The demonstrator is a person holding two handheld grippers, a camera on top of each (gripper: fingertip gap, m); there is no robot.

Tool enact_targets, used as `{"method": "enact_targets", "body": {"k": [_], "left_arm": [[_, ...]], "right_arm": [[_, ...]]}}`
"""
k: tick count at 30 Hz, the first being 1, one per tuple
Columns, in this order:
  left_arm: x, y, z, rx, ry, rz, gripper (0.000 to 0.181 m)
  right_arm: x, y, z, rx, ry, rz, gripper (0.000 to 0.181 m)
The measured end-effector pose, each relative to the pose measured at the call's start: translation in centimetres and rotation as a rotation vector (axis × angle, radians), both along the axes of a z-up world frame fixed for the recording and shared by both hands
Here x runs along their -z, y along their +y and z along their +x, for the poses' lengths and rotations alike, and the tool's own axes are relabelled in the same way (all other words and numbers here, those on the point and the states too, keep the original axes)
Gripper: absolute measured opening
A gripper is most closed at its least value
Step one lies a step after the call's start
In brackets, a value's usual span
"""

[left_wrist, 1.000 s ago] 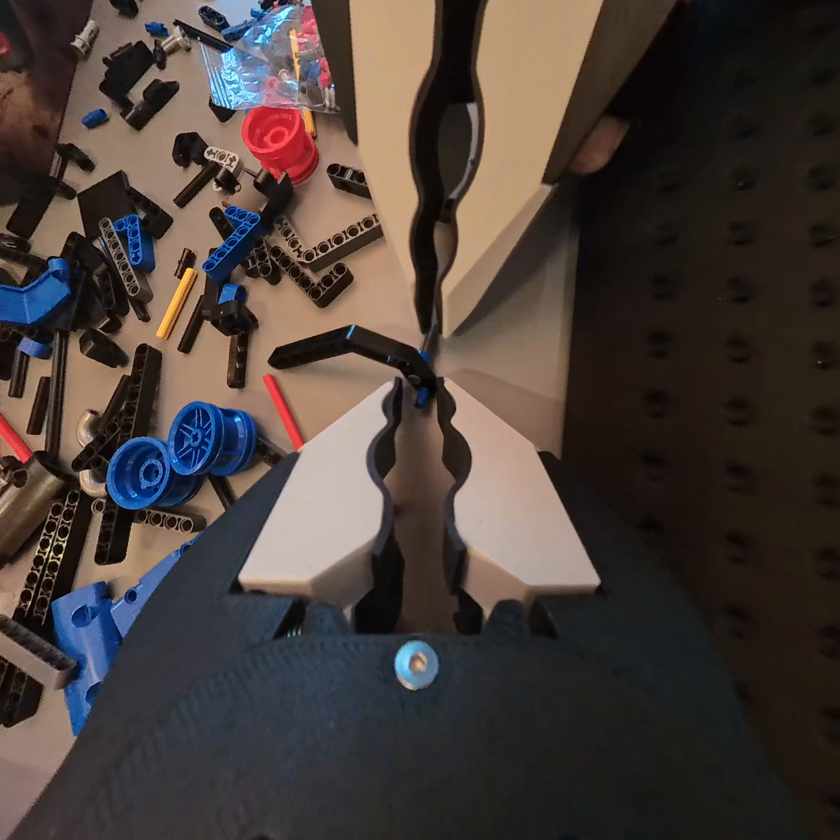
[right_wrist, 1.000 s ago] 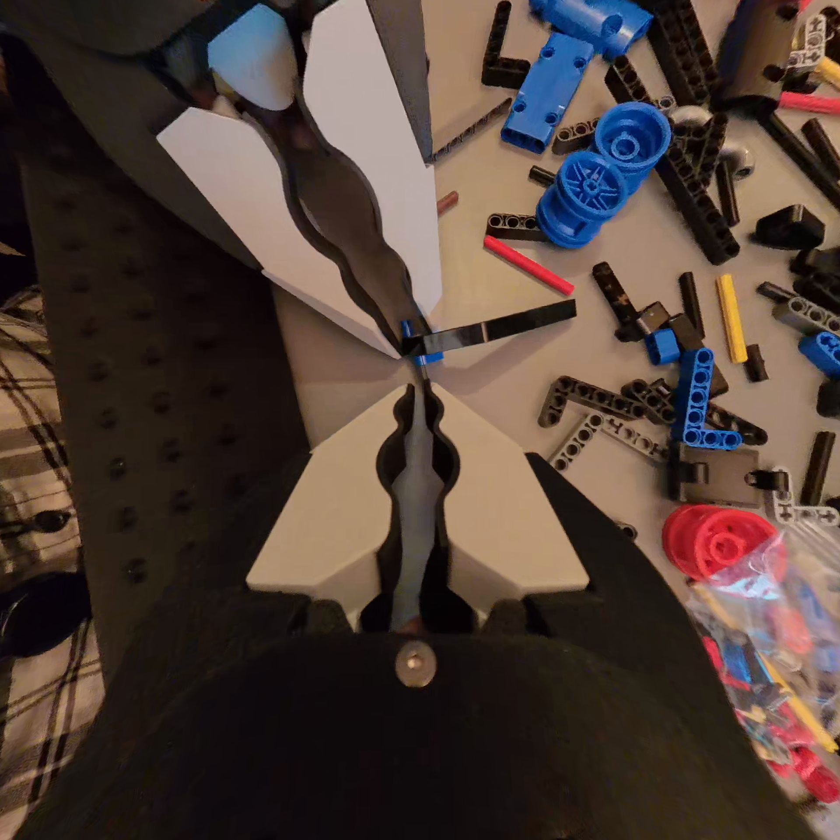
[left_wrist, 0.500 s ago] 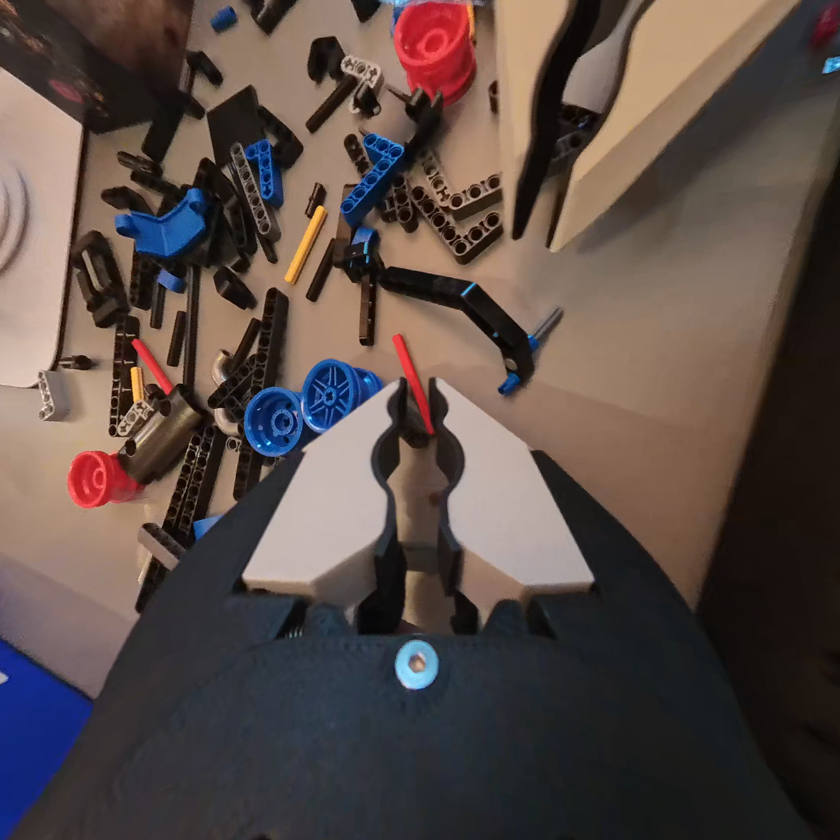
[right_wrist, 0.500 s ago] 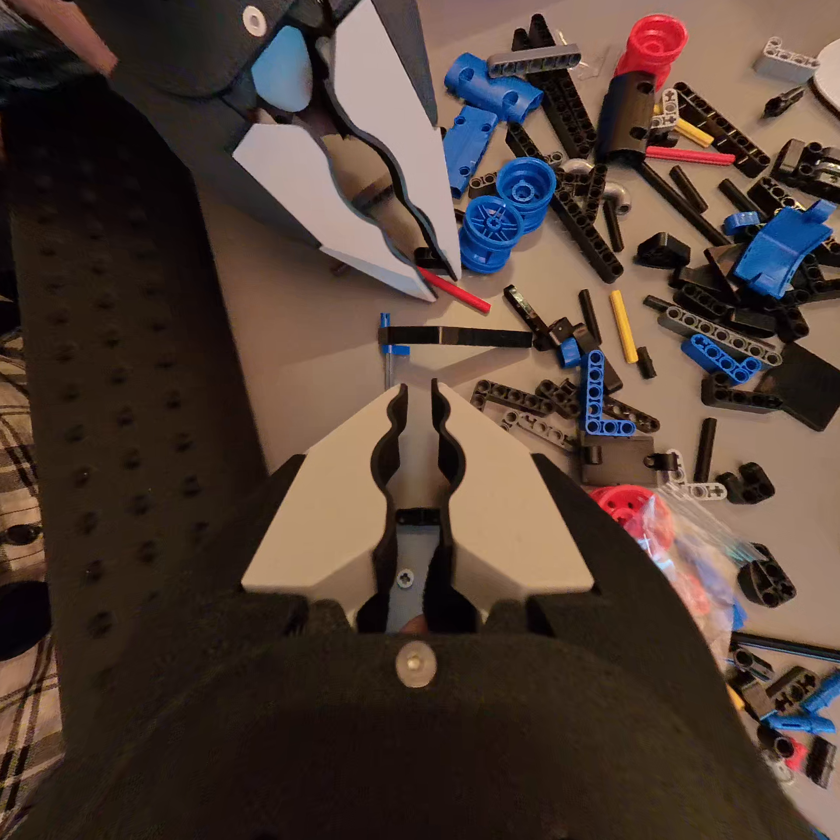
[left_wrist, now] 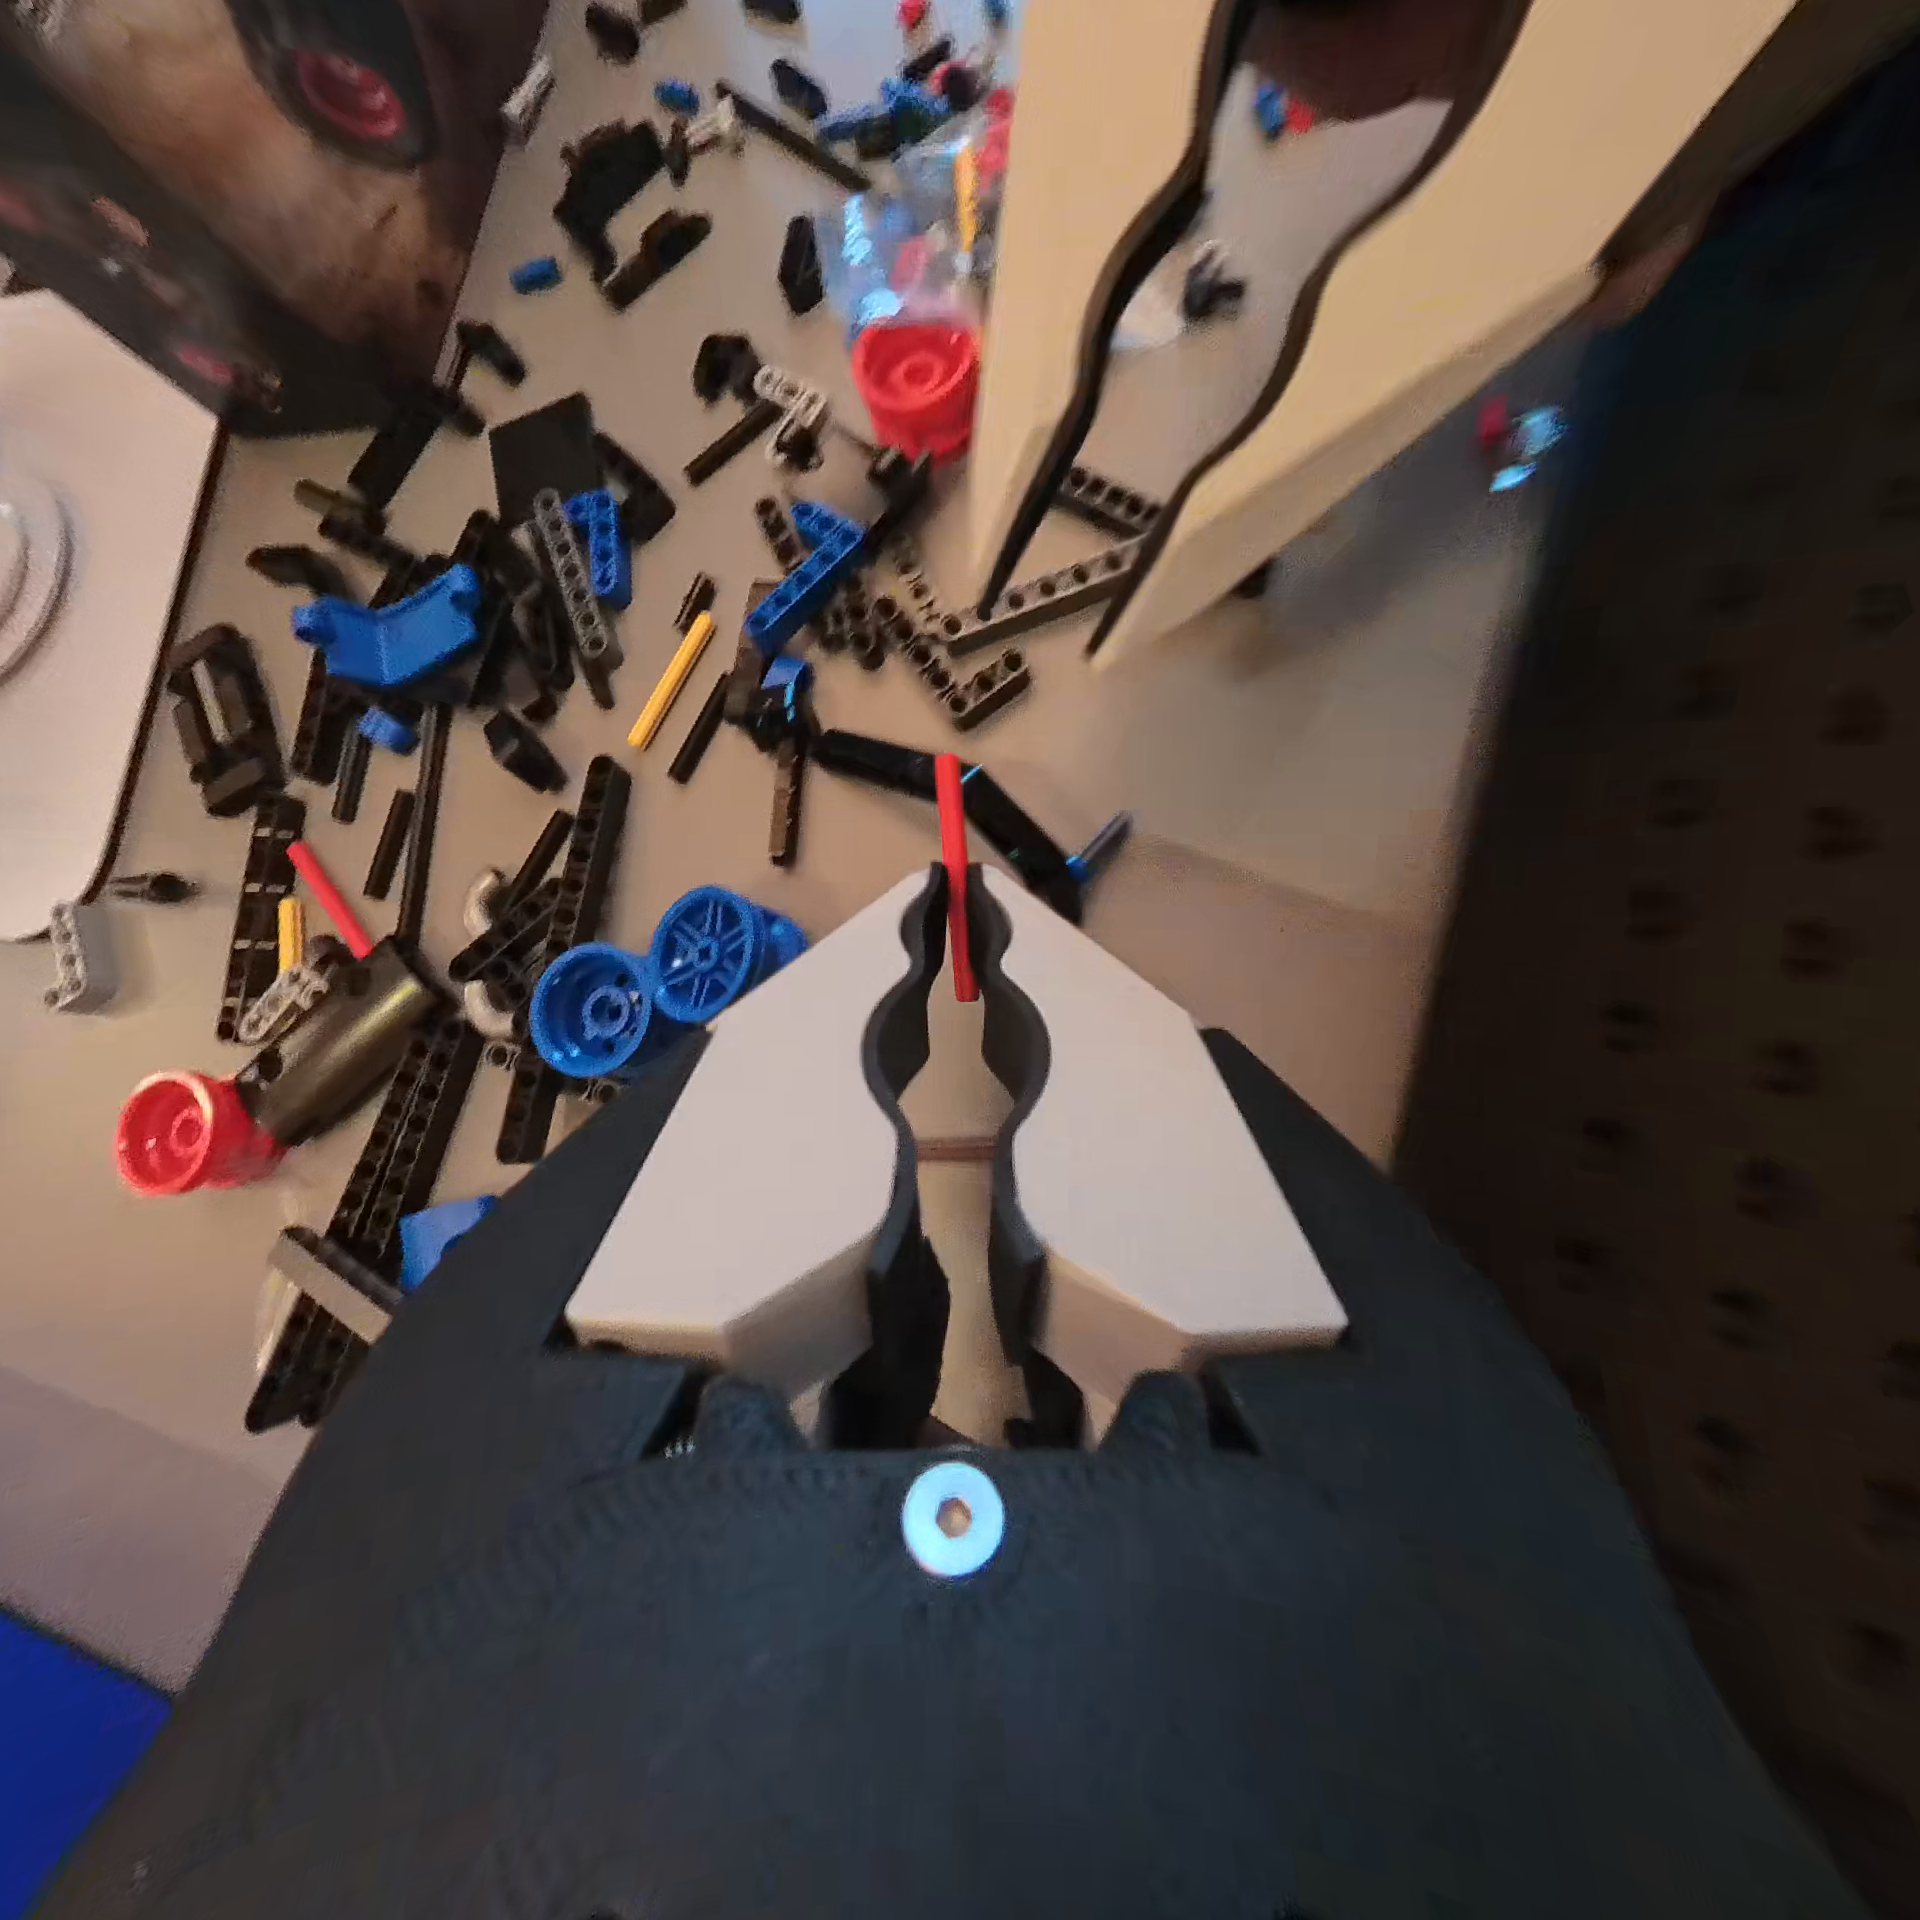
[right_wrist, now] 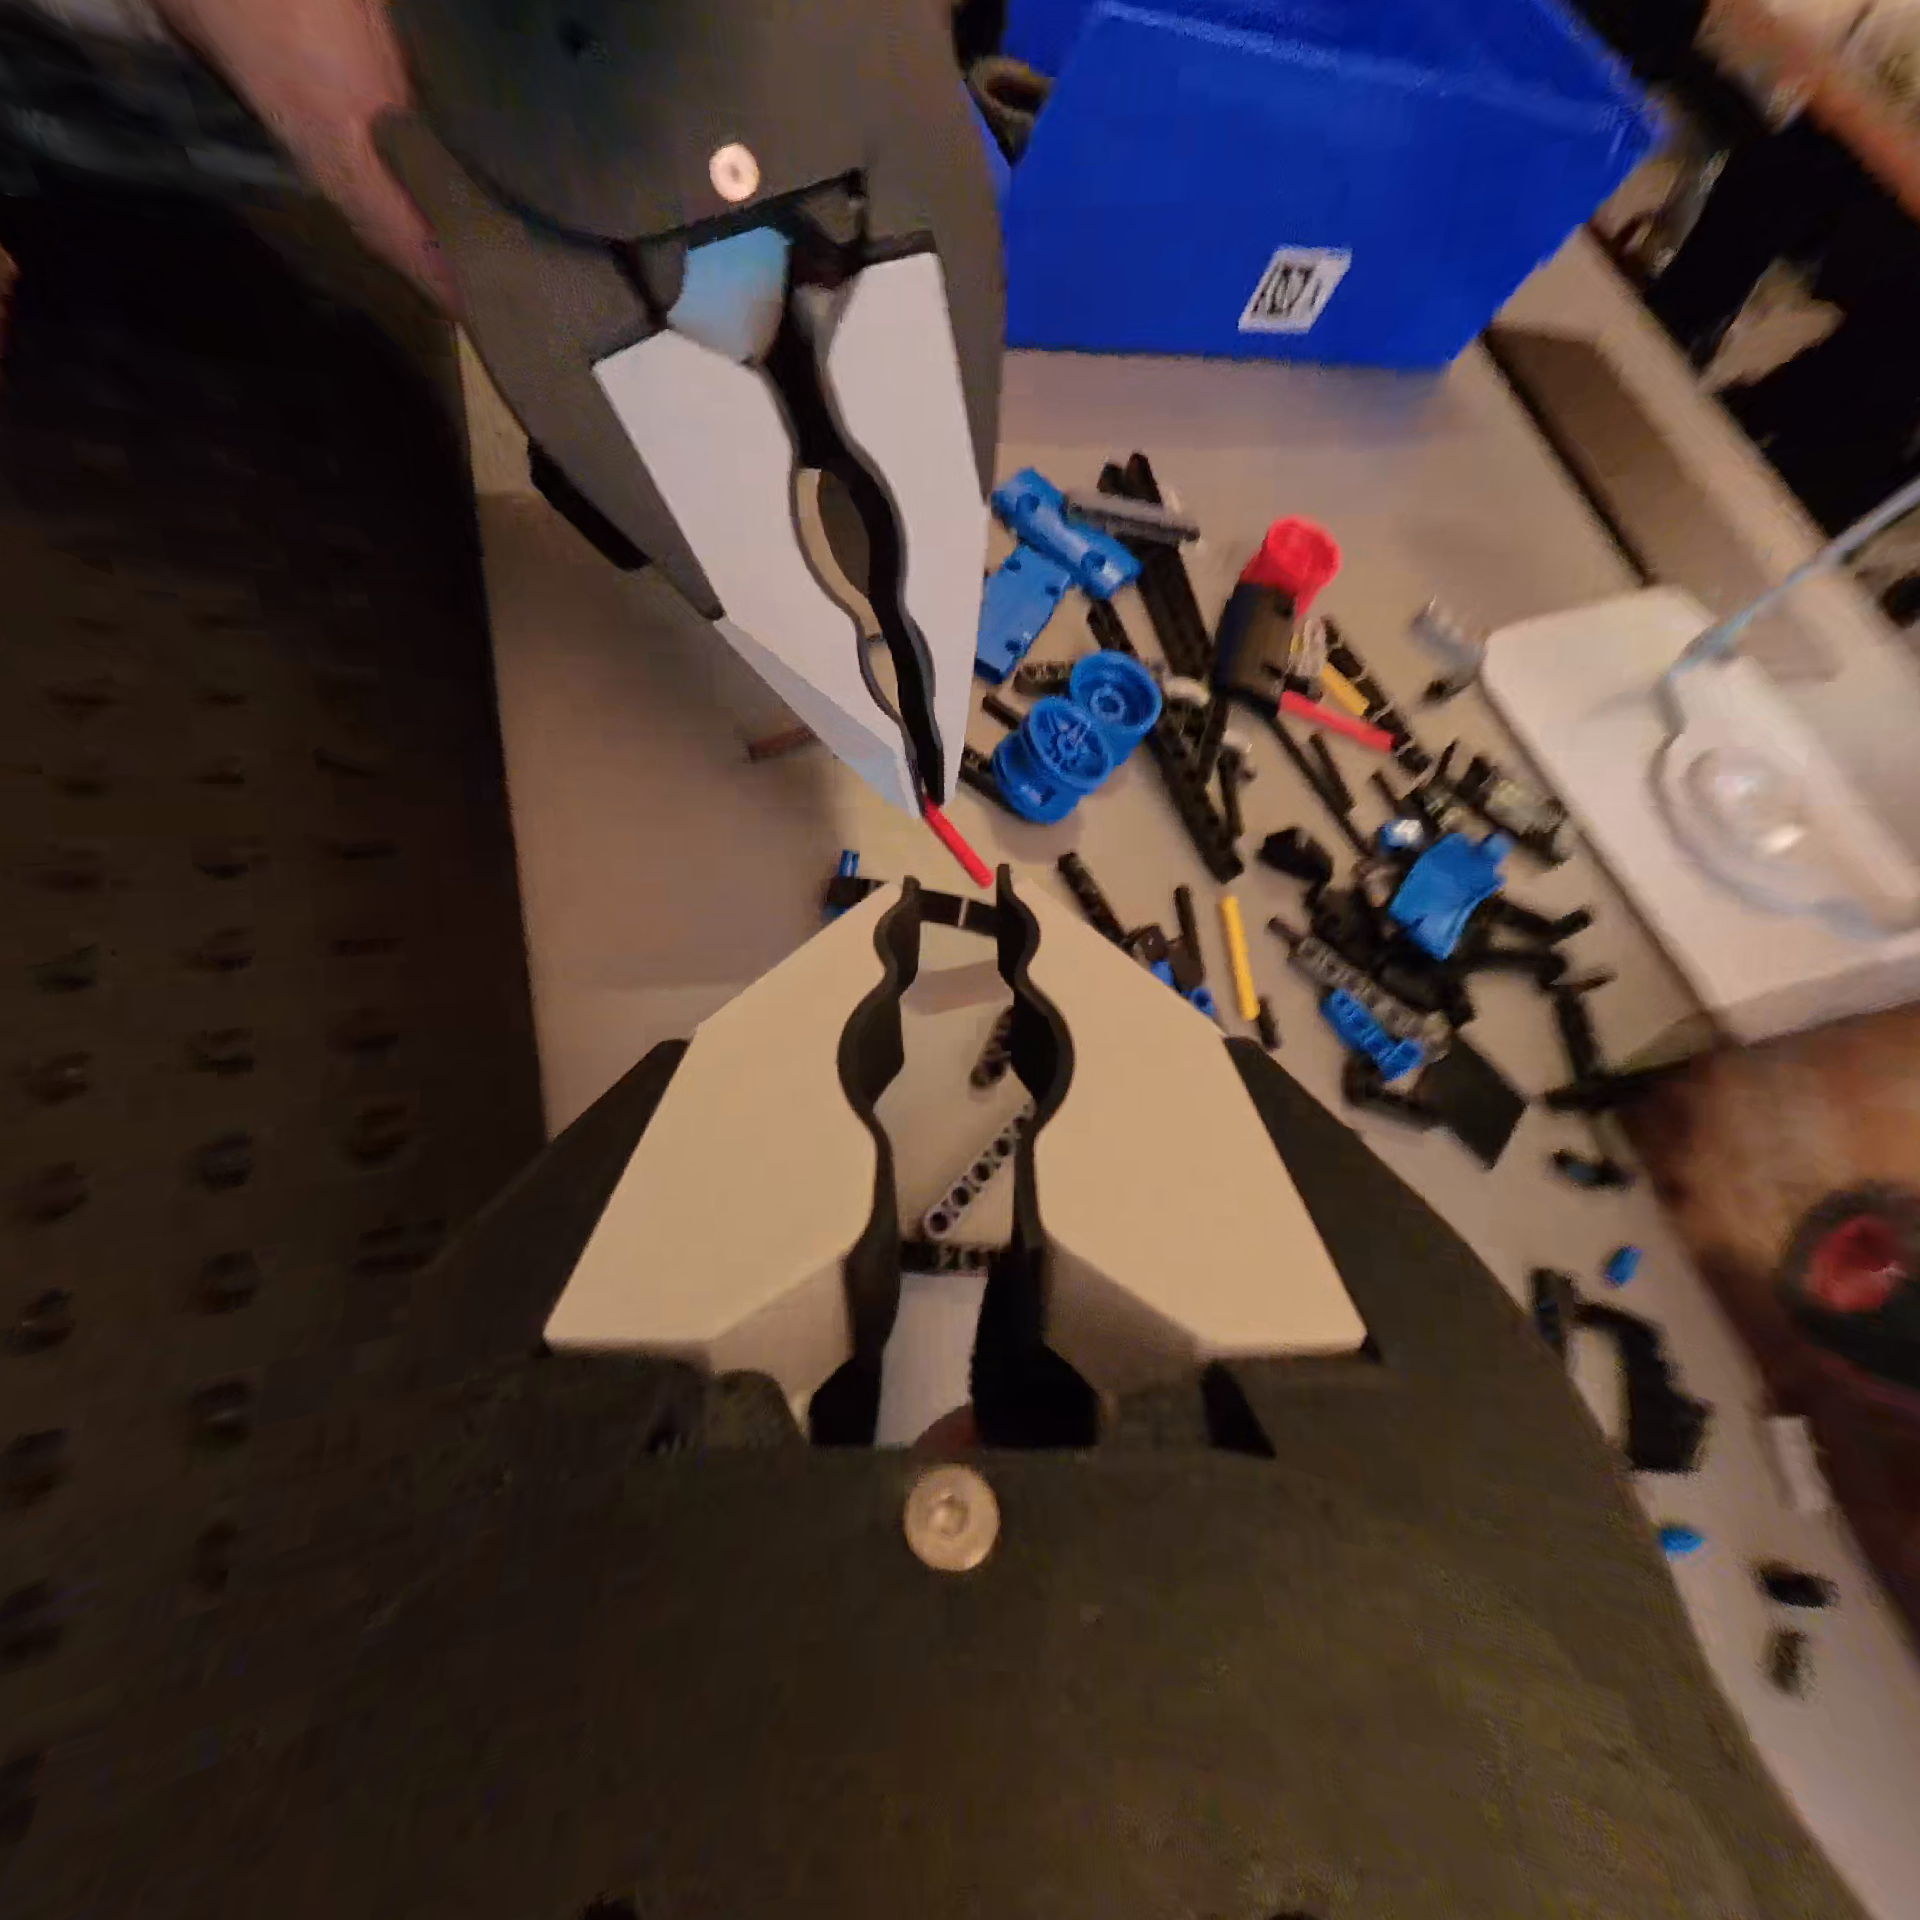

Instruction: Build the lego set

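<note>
Gripping the red axle [left_wrist: 951, 883], your left gripper [left_wrist: 951, 883] has its fingers [left_wrist: 831, 1039] clenched on the thin rod near their tips, one end poking out ahead and the other lying back between the pads, lifted above the surface [left_wrist: 1247, 790]. Just beyond that tip lies the black bent beam [left_wrist: 997, 810] with blue pins at its end. To the left of the fingers sit two blue wheels [left_wrist: 644, 987], and farther left a red wheel [left_wrist: 182, 1132] against a dark cylinder, among scattered black beams. A yellow axle [left_wrist: 672, 681] lies higher up in the pile. To the right, your right gripper [right_wrist: 954, 894] hangs released, its fingers [right_wrist: 748, 1143] apart with nothing between them, tips just above the bent beam. A blue bin [right_wrist: 1299, 177] stands at the far edge of the surface.
</note>
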State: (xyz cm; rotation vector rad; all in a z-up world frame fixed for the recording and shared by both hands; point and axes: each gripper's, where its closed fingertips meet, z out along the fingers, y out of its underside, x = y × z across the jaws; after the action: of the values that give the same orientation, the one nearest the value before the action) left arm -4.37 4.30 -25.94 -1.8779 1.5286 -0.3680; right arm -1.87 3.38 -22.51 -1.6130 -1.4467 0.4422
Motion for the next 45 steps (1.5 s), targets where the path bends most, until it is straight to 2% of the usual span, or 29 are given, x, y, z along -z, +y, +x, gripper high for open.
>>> {"method": "enact_targets", "body": {"k": [4, 5, 7, 11, 13, 14, 19, 24, 27, 30, 36, 39, 42, 45], "left_arm": [[-1.9, -1.9, 1.9, 0.099, -0.027, -0.035, 0.001], [-2.5, -2.0, 2.3, 0.105, -0.042, -0.028, 0.001], [-3.1, -2.0, 2.8, 0.115, -0.060, -0.034, 0.000], [-3.3, -1.5, 3.5, 0.093, -0.126, -0.053, 0.002], [-2.5, -0.9, 2.5, 0.035, -0.116, -0.108, 0.030], [-2.0, -1.0, 1.9, 0.026, -0.104, -0.148, 0.033], [0.2, -0.4, -1.9, -0.017, 0.027, -0.117, 0.021], [1.9, -0.2, -5.9, -0.029, 0.228, -0.076, 0.023], [2.1, 0.4, -7.0, -0.029, 0.265, -0.028, 0.023], [2.9, 1.0, -7.6, -0.018, 0.323, 0.007, 0.026], [3.3, 1.3, -6.8, 0.197, 0.375, 0.095, 0.023], [3.7, 1.2, -6.8, 0.275, 0.421, 0.033, 0.007], [3.8, 1.2, -6.4, 0.297, 0.393, -0.082, 0.003], [3.8, 1.2, -6.3, 0.320, 0.405, -0.075, 0.002]], "right_arm": [[0.5, 0.1, -0.4, -0.043, -0.203, 0.266, 0.018], [0.9, 0.0, -0.4, -0.057, -0.235, 0.283, 0.016], [0.8, -0.2, -0.4, -0.066, -0.231, 0.301, 0.000], [1.1, -0.2, 0.7, -0.033, -0.204, 0.225, 0.000], [1.2, 0.1, 1.5, -0.003, -0.190, 0.189, 0.000], [1.5, 0.2, 1.9, 0.008, -0.191, 0.175, 0.000], [1.8, 0.4, 2.9, 0.035, -0.141, 0.129, 0.000], [1.6, 0.7, 3.1, 0.048, -0.078, 0.078, 0.000], [1.7, 0.8, 3.2, 0.053, -0.066, 0.071, 0.000], [1.9, 0.8, 3.3, 0.053, -0.067, 0.062, 0.000], [2.0, 0.7, 3.3, 0.048, -0.057, 0.050, 0.000], [2.0, 0.8, 3.2, 0.049, -0.049, 0.040, 0.000], [2.0, 0.8, 3.2, 0.052, -0.046, 0.039, 0.000], [1.8, 0.8, 3.3, 0.056, -0.031, 0.029, 0.000]]}}
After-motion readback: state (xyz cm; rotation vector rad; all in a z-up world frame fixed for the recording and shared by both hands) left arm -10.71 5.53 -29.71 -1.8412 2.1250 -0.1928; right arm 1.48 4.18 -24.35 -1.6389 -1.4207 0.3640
